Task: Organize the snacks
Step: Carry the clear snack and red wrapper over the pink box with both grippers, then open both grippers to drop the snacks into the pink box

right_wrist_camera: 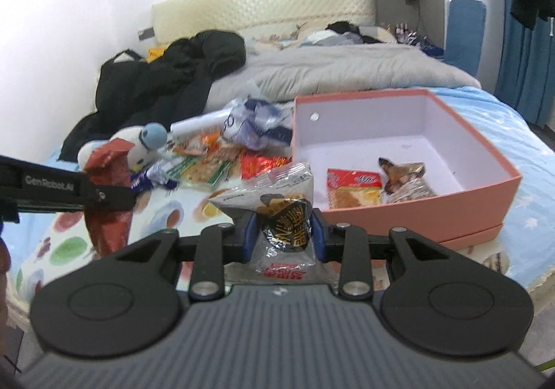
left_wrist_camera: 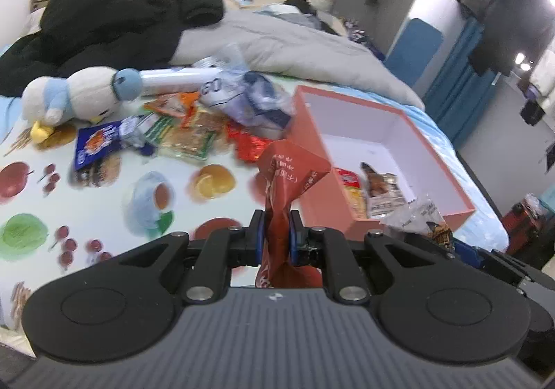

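Observation:
My left gripper point(left_wrist_camera: 277, 233) is shut on a red snack packet point(left_wrist_camera: 289, 174), held above the fruit-print cloth just left of the pink box point(left_wrist_camera: 399, 111). My right gripper point(right_wrist_camera: 282, 233) is shut on a clear-and-black snack packet point(right_wrist_camera: 277, 212), held in front of the pink box point(right_wrist_camera: 416, 212). The box holds a red-and-yellow packet point(right_wrist_camera: 352, 189) and a brown-and-silver packet point(right_wrist_camera: 404, 177). A pile of loose snack packets point(left_wrist_camera: 187, 132) lies on the cloth left of the box. The left gripper with its red packet point(right_wrist_camera: 109, 181) shows at the left of the right wrist view.
A white and blue plush penguin point(left_wrist_camera: 79, 94) lies by the pile. A crumpled plastic bag point(left_wrist_camera: 249, 94) sits behind the snacks. A black coat point(left_wrist_camera: 114, 18) and grey duvet point(left_wrist_camera: 288, 42) lie further back on the bed. The bed edge drops off at the right.

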Demonstrator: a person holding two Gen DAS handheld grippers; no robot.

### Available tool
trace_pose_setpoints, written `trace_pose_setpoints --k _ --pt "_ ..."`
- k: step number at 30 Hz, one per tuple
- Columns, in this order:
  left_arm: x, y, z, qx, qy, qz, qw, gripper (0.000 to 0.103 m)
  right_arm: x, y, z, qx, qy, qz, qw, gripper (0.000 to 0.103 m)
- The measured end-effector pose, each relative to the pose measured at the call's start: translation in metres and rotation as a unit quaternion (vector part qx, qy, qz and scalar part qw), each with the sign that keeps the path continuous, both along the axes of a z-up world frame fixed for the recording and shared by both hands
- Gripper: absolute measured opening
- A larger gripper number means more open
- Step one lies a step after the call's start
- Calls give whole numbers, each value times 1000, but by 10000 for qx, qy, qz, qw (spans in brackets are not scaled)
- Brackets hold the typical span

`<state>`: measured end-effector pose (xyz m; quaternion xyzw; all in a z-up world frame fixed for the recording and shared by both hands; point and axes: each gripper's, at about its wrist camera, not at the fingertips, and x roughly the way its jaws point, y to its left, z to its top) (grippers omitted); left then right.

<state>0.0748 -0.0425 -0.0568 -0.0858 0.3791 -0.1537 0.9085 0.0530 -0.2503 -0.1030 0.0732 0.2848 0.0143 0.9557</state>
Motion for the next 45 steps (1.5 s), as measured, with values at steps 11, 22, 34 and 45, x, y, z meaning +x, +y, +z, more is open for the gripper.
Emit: trace_pose_setpoints --k 11,22,34,45 --pt "4 -46 9 -162 -109 -462 9987 16 -11 -36 9 42 -118 -394 9991 36" --pt "61 -111 15 -10 -152 -952 9953 16 22 -85 9 285 -210 -767 9964 36" --pt "130 -178 -6 177 220 -1214 9922 16 68 -132 -6 383 27 -919 9950 36" --pt "195 -232 -58 281 619 -1460 9869 16 124 -177 -51 515 620 -959 9921 36"
